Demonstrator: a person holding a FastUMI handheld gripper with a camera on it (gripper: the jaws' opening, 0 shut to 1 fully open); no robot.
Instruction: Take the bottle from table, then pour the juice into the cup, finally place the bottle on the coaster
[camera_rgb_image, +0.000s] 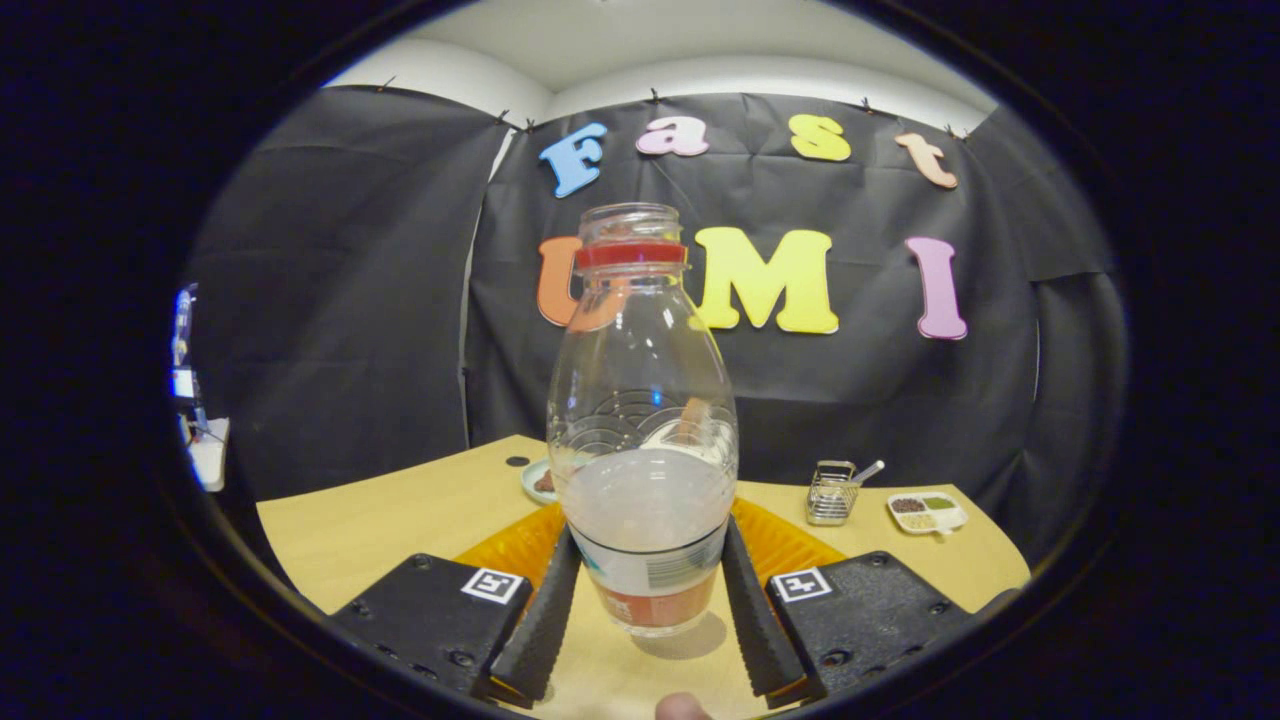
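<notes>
- We see a clear, glossy plastic bottle (642, 430) with a red plastic neck ring, smooth-walled, with a printed wrap label low on its body.
- We find the tool (648, 610) in matt black plastic; its two fingers (540, 625) have ribbed, rough-looking inner faces, which sit against the bottle's lower sides.
- The pale wood-look tabletop (380, 535) is smooth and matt.
- The orange ridged mat (790, 545) looks like shiny plastic.
- We note a small wire basket (832, 493) of bright metal.
- A white glossy divided dish (927, 512) holds grainy fillings.
</notes>
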